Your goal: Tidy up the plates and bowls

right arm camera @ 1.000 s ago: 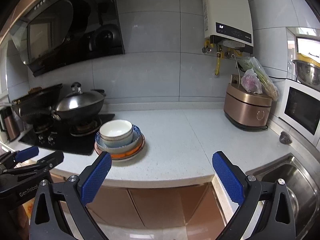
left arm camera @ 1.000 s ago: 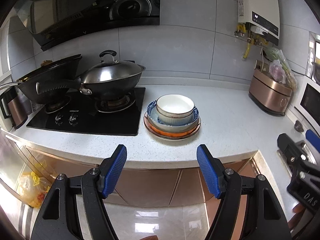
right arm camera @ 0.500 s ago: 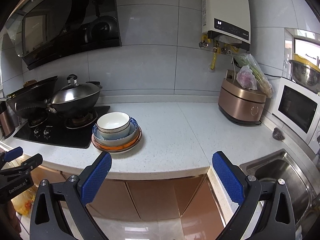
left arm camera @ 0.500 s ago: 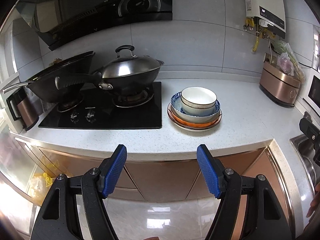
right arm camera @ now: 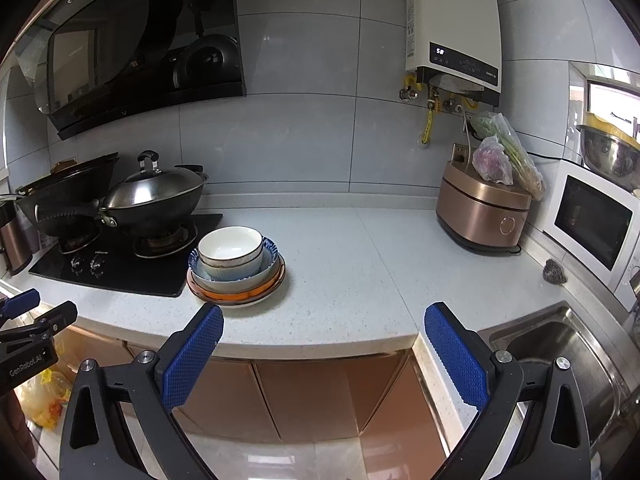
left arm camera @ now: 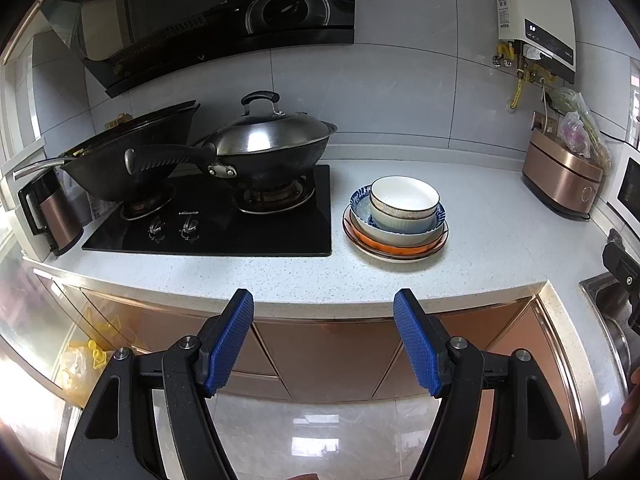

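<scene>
A stack of dishes stands on the white counter (left arm camera: 480, 248) just right of the stove. A white bowl (left arm camera: 404, 198) is on top, nested in a pale ribbed bowl, a blue-patterned bowl (left arm camera: 394, 230) and orange plates (left arm camera: 396, 248). The stack also shows in the right wrist view, with the white bowl (right arm camera: 230, 250) above the orange plates (right arm camera: 240, 292). My left gripper (left arm camera: 323, 340) is open and empty, in front of the counter edge. My right gripper (right arm camera: 323, 356) is open and empty, also short of the counter.
A black stove (left arm camera: 208, 224) holds a lidded wok (left arm camera: 268, 148) and a second wok (left arm camera: 132, 152). A kettle (left arm camera: 48, 212) stands far left. A rice cooker (right arm camera: 484, 212), microwave (right arm camera: 592, 220) and sink (right arm camera: 560, 356) are at the right. Cabinet doors (left arm camera: 328, 356) lie below.
Both grippers have drifted: the left view has swung left and drawn a little nearer, so the dish stack sits further right in it. The right view has edged nearer the counter. Both jaws stay open.
</scene>
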Action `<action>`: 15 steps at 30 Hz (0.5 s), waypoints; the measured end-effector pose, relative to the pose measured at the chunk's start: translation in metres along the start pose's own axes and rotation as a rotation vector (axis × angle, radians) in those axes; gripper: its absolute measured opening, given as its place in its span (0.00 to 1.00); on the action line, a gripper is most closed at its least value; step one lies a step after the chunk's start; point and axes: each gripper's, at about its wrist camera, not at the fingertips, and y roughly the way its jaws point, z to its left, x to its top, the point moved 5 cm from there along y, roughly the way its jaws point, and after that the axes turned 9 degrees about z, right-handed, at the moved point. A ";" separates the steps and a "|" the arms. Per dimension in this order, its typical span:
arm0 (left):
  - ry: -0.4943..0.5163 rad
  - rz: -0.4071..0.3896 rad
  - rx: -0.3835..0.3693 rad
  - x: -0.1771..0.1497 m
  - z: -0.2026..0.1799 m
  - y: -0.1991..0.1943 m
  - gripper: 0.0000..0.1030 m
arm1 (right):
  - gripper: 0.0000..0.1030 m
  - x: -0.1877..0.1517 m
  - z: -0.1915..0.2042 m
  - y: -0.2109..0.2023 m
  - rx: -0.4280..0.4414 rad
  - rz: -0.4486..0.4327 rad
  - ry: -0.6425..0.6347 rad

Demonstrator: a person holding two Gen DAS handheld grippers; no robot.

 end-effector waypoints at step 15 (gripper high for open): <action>0.016 0.001 0.000 -0.003 -0.007 -0.006 0.65 | 1.00 0.002 -0.015 0.003 -0.002 0.047 0.032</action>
